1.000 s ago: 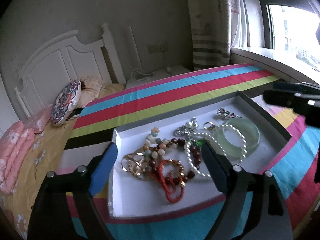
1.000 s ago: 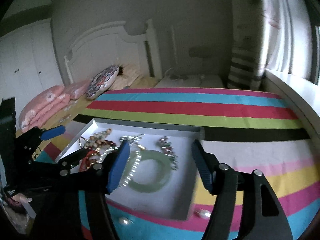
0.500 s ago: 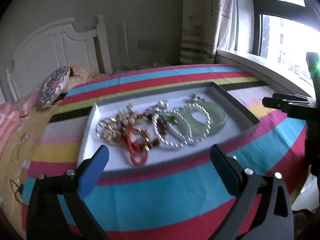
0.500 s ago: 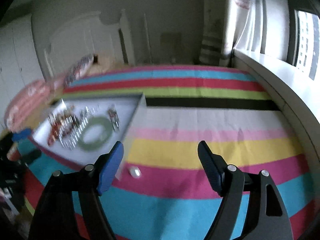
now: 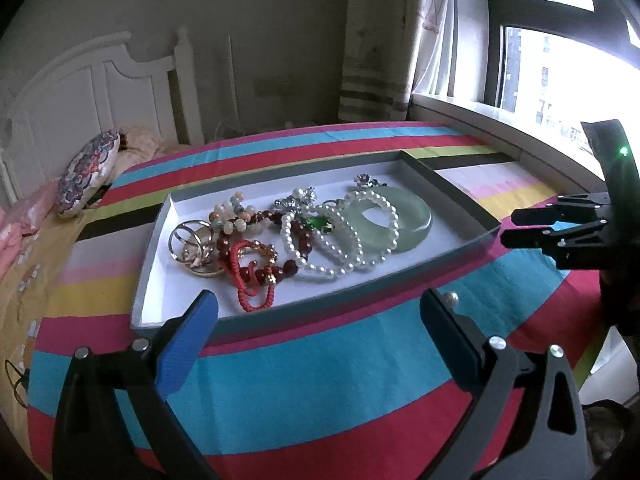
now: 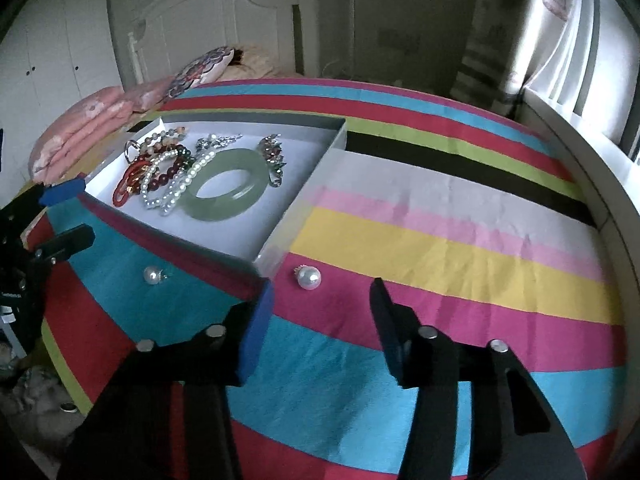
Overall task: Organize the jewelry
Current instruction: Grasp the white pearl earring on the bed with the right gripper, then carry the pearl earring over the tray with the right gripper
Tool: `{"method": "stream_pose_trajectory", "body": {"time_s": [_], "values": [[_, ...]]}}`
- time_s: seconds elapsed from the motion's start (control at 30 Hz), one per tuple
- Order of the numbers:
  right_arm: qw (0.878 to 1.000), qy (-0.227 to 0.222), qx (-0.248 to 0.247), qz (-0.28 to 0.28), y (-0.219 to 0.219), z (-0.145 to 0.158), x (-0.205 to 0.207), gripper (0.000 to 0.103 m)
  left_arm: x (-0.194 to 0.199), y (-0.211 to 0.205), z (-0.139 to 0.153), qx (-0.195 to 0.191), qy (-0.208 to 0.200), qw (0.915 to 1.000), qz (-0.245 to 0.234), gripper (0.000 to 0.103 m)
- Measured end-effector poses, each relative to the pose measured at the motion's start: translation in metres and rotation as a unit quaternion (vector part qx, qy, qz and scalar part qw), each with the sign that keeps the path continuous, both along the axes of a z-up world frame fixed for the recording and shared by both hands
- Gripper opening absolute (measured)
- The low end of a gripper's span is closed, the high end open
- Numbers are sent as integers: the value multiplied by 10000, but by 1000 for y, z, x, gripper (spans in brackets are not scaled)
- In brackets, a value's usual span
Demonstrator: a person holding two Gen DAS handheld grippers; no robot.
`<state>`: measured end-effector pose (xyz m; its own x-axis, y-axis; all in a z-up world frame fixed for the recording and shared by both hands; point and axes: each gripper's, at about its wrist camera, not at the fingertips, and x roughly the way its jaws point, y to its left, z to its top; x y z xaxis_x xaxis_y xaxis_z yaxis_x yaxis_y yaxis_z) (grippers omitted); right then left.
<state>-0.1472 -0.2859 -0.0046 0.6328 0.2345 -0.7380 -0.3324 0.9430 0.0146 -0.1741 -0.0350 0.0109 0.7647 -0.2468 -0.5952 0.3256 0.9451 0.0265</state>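
Jewelry (image 5: pixel 304 236) in tray (image 5: pixel 460 196); two earrings (image 6: pixel 308 277) before it

The left wrist camera is looking forward and down along its fingers, from close above the striped multicoloured cloth (image 5: pixel 320 380), toward the shallow white cardboard tray (image 5: pixel 192 304) and the window beyond. The right wrist camera is facing the same tray (image 6: pixel 304 204) from its other end, toward the white headboard (image 6: pixel 208 12). Both views are sharing the tray and the pale green jade bangle (image 5: pixel 404 226) (image 6: pixel 224 200).
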Motion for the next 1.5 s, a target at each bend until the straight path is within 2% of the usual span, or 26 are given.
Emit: {"method": "stream_pose_trajectory", "body": {"time_s": [0.13,0.37,0.5,0.67,0.87,0.93,1.03,1.17,1.23,1.37,1.43,1.5], "values": [[9999,12,-148,-37,4,-2,2,38,0,0,0,7,19,10000,-18,100],[9975,-47,-693,155,25,-6,8,31,1,-2,-1,60,47,10000,-41,100],[9975,-9,-590,401,26,-7,6,15,0,-6,-3,171,109,9996,-208,100],[9980,31,-476,403,23,-5,4,15,-3,-12,-4,341,26,9990,-303,100],[9989,-161,-402,190,17,2,-10,15,-3,-19,-2,536,-29,9982,-260,98],[9992,-191,-307,153,15,2,-15,15,-8,-25,0,660,-148,9971,-335,88],[9995,-233,-218,72,11,1,-18,15,-12,-41,-2,676,61,9956,-653,70],[9995,-270,-187,39,10,2,-18,15,-16,-66,-8,774,219,9912,-1049,59],[9994,-278,-179,27,9,2,-18,15,-16,-78,-10,866,258,9888,-1187,50],[9995,-284,-125,19,8,2,-18,15,-8,-89,-17,957,343,9869,-1249,40],[9995,-283,-108,23,7,2,-18,15,-3,-90,-20,921,491,9863,-1275,19],[9996,-281,-101,24,7,2,-18,15,1,-89,-22,853,573,9861,-1303,12]]}}
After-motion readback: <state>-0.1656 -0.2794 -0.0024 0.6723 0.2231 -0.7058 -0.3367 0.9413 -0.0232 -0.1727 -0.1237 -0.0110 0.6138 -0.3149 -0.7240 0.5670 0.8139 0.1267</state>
